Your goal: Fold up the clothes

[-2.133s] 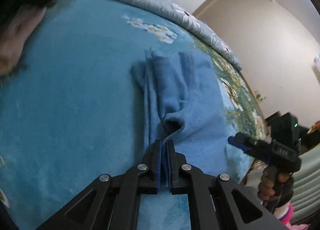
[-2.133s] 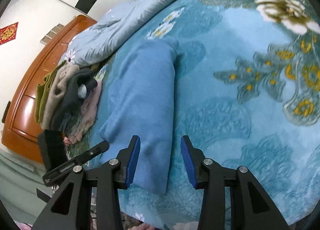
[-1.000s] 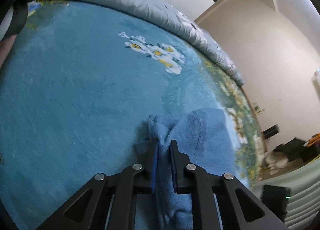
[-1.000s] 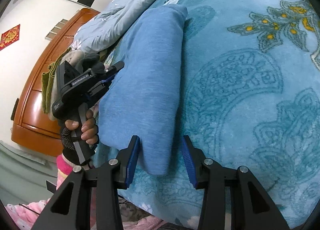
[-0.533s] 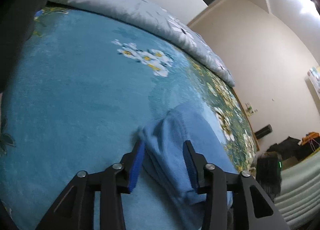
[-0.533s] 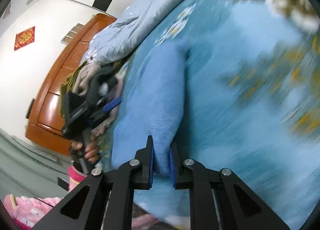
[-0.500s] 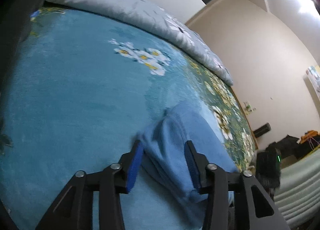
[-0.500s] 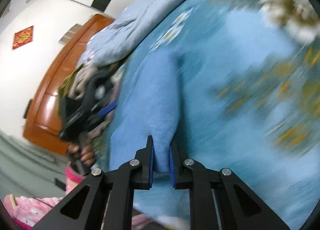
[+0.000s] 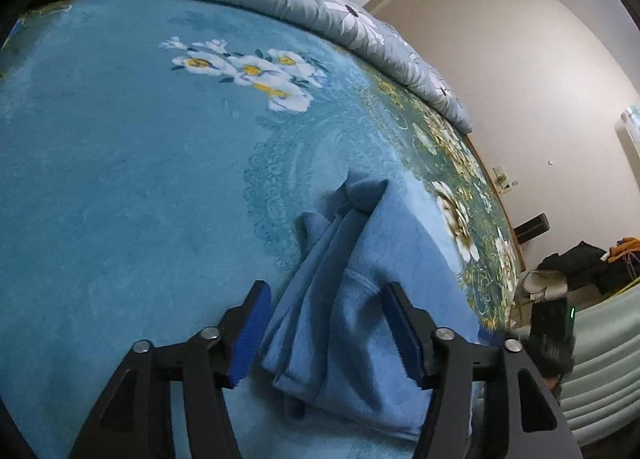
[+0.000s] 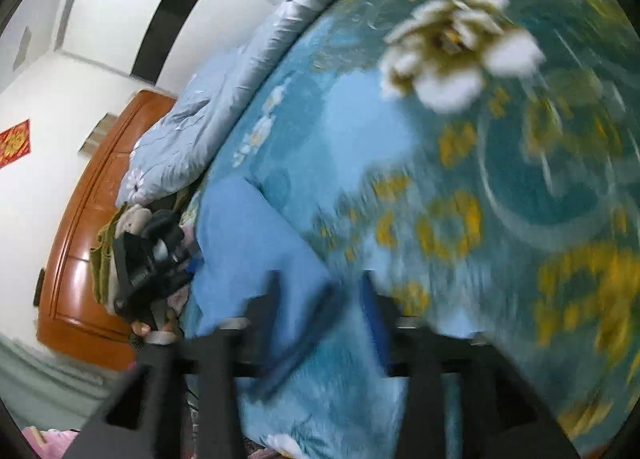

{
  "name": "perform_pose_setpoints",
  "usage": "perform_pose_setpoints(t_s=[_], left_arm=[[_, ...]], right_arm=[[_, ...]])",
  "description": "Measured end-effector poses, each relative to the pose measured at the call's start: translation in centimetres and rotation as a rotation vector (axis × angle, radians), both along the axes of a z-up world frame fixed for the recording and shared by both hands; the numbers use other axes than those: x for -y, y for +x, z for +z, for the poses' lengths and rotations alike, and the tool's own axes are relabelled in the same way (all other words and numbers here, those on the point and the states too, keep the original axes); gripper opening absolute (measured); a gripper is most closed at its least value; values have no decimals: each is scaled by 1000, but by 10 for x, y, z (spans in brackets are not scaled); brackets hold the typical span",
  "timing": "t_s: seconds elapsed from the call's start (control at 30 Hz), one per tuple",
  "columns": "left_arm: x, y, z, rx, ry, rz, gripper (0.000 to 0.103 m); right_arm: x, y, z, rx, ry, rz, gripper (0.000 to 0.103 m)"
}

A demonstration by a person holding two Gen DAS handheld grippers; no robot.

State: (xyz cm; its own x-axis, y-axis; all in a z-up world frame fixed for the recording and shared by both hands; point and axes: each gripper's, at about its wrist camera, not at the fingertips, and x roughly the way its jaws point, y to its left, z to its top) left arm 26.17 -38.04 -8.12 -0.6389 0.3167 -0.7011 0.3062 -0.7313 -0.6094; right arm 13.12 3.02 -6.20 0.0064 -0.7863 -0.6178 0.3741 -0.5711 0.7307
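Straddling the folded light-blue fleece garment (image 9: 360, 299), your left gripper (image 9: 332, 335) gapes, nearer; its long axis runs forward; your right gripper (image 10: 320, 323) blurs, apparently parted.

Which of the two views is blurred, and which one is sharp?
Left wrist view: sharp; the blue garment shows its folds clearly between the open left gripper. Right wrist view: heavy motion blur; the right gripper and blanket are smeared.
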Motion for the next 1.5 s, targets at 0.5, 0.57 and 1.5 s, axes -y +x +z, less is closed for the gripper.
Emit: perform_pose_setpoints(t_s=[0.5,0.57,1.5], left_arm=[[-21,-21,-13,11,87,-122,71],[-22,-18,-13,-1,93,-119,71],[-57,39,5,2,-14,-36,62]], right_arm=[[38,62,-23,18,-56,-102,57],[40,63,-24,21,-74,-105,57],[14,32,-4,-17,-76,-84,28]])
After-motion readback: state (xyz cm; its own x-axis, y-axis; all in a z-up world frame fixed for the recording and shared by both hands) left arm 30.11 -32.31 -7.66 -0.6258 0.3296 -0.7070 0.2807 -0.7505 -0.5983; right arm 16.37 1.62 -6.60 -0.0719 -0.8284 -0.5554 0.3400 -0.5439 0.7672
